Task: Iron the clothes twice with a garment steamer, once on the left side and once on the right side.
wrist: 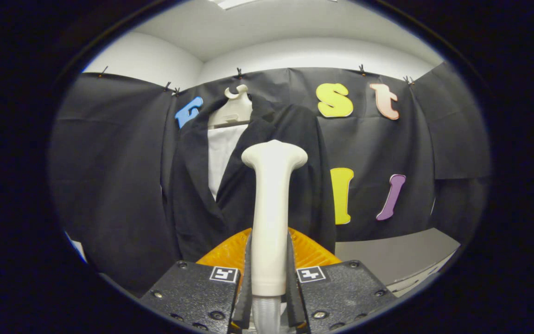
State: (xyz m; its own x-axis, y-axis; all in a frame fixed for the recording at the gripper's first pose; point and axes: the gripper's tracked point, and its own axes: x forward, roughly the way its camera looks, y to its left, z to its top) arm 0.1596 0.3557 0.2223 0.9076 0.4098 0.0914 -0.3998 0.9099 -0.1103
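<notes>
Gripper clamped steamer handle between both fingers, head upright, facing hung black jacket just beyond, ready for passes.

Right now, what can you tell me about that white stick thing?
It is the garment steamer: smooth cream plastic with a long handle and a wider flat head on top. It stands upright, clamped between the gripper jaws. A clear hose leaves its bottom. Its head faces the dark jacket hanging beyond.
</notes>
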